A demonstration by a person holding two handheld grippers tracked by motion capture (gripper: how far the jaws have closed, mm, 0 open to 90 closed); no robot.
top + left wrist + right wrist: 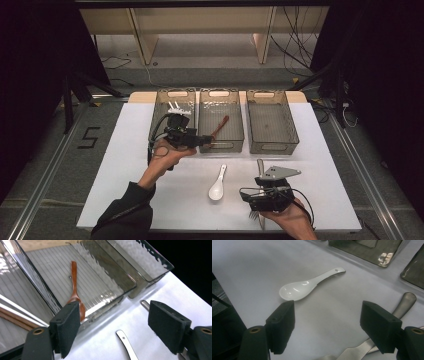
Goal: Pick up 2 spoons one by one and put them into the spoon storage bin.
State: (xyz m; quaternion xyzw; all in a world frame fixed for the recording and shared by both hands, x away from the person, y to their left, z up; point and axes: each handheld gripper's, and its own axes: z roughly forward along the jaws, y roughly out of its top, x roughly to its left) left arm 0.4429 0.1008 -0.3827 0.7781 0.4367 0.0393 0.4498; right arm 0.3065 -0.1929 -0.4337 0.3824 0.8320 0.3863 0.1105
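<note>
A brown wooden spoon (220,127) lies in the middle one of three grey see-through bins (239,120). My left gripper (209,141) hovers at that bin's near left corner, open, with nothing between its pads. In the left gripper view the wooden spoon (74,290) rests on the ribbed bin floor just beyond the left pad. A white ceramic spoon (217,186) lies on the white table. My right gripper (262,186) stands open to the right of it, above metal cutlery. In the right gripper view the white spoon (304,287) lies ahead to the left, and a metal handle (405,303) to the right.
The left bin (159,107) holds white plastic utensils (176,106) and brown sticks (12,317). The right bin (272,145) has nothing in it. A metal utensil handle (260,167) and fork tines (253,215) lie by the right gripper. The table's front edge is close to both hands.
</note>
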